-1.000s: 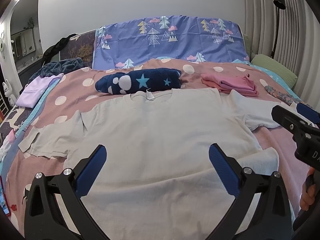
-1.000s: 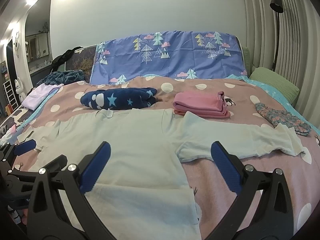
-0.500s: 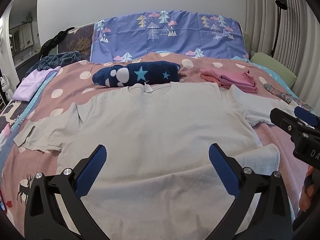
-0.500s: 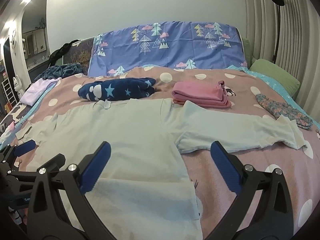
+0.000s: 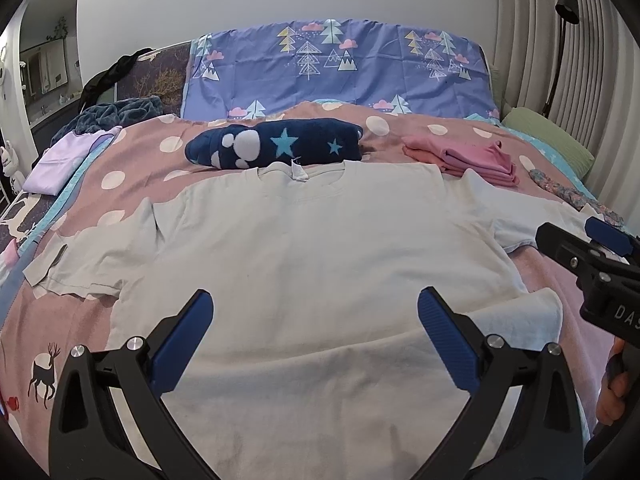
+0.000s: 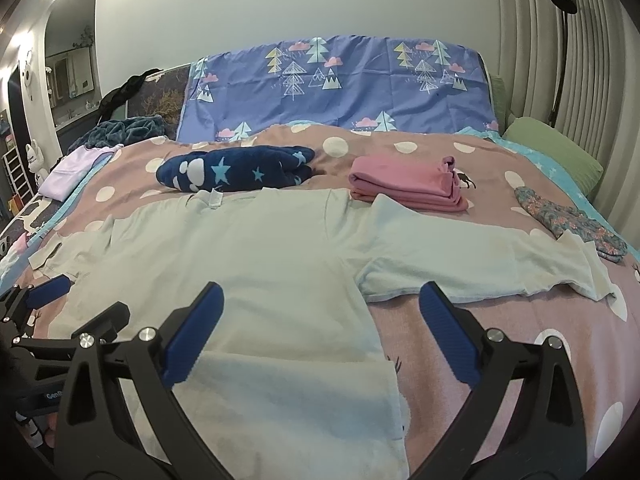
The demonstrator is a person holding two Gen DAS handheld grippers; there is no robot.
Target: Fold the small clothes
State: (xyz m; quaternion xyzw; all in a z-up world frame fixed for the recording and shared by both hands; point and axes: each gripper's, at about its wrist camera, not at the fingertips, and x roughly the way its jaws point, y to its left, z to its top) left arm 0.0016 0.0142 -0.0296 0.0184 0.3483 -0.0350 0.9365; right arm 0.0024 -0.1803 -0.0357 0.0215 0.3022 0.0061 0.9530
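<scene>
Hovering over the bed (image 5: 120,148), both grippers, left (image 5: 314,328) and right (image 6: 320,320), are sitting spread wide and empty, tee (image 5: 312,240) lying flat dead ahead, sleeves running left-right, hem nearest.

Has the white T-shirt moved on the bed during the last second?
No. The white T-shirt lies as before: its collar label is still beside the navy star blanket, and its sleeve end still reaches the floral cloth.
</scene>
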